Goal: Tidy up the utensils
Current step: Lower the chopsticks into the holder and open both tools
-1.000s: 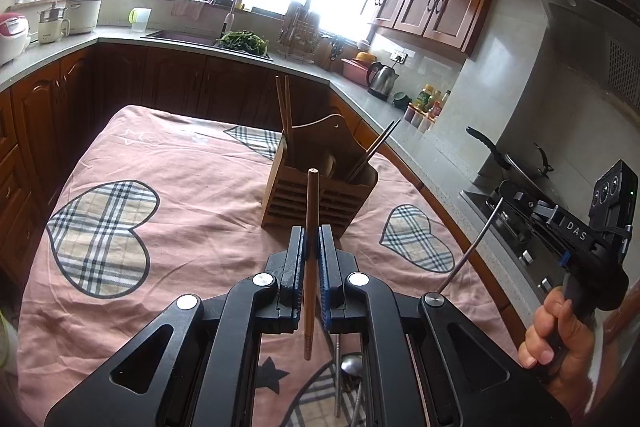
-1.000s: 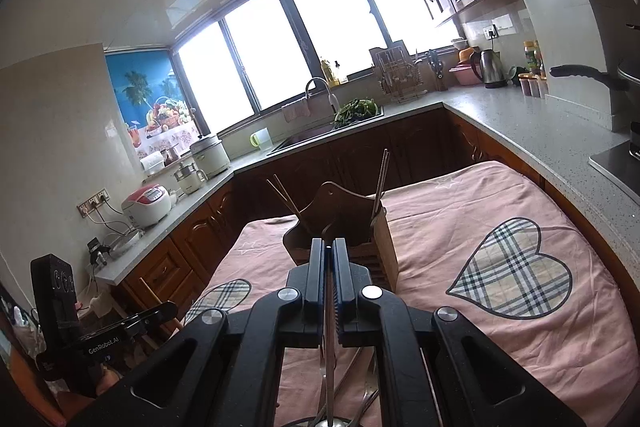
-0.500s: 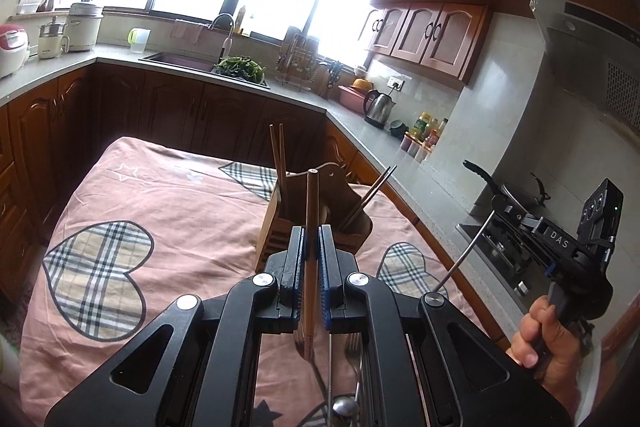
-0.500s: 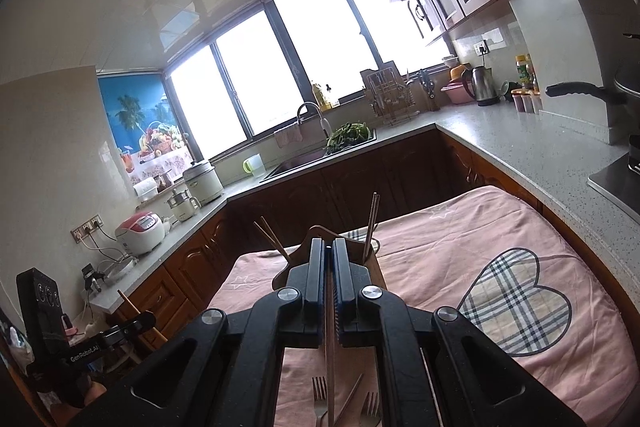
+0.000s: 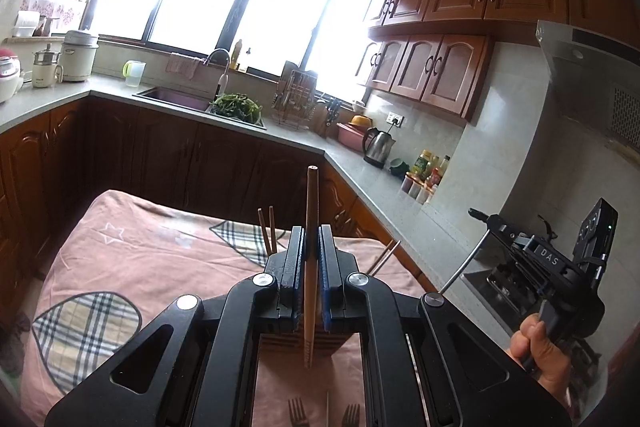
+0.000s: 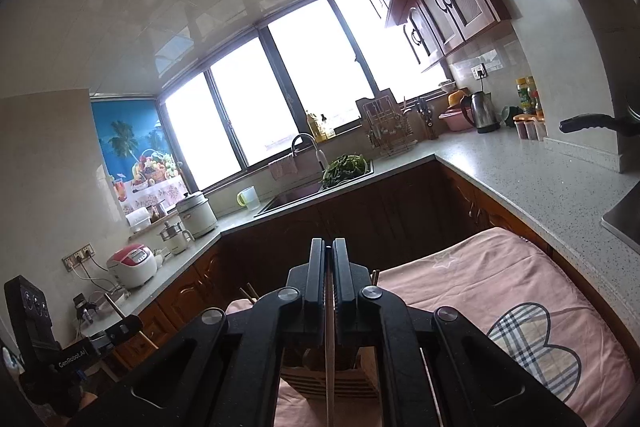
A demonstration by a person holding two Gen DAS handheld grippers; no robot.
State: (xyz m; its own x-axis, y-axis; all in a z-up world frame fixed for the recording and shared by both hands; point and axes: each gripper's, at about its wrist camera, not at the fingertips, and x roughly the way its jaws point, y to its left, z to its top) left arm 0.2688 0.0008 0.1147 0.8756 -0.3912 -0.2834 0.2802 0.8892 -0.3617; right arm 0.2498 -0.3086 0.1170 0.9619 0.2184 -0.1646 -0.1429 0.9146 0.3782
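Note:
My left gripper [image 5: 311, 233] is shut on a wooden chopstick [image 5: 311, 211] that stands nearly upright between the blue pads. It hangs above the wooden utensil holder [image 5: 316, 343], mostly hidden behind the gripper, with chopsticks [image 5: 266, 229] sticking out of it. My right gripper [image 6: 328, 247] is shut on a thin metal utensil handle [image 6: 330, 355] above the same holder [image 6: 328, 383]. The right gripper also shows in the left wrist view [image 5: 500, 227] with its metal rod [image 5: 464, 267]. Forks [image 5: 298, 411] lie on the pink cloth.
The pink cloth with plaid hearts [image 5: 132, 267] covers the table. Grey counters [image 6: 540, 179] with dark cabinets run around it, with a sink [image 5: 176, 95], kettle [image 5: 378, 145] and a stove at right. The left gripper shows in the right wrist view [image 6: 120, 327].
Both grippers have risen and tilted upward with their utensils. The holder has dropped low in both views and more of the windows and ceiling shows.

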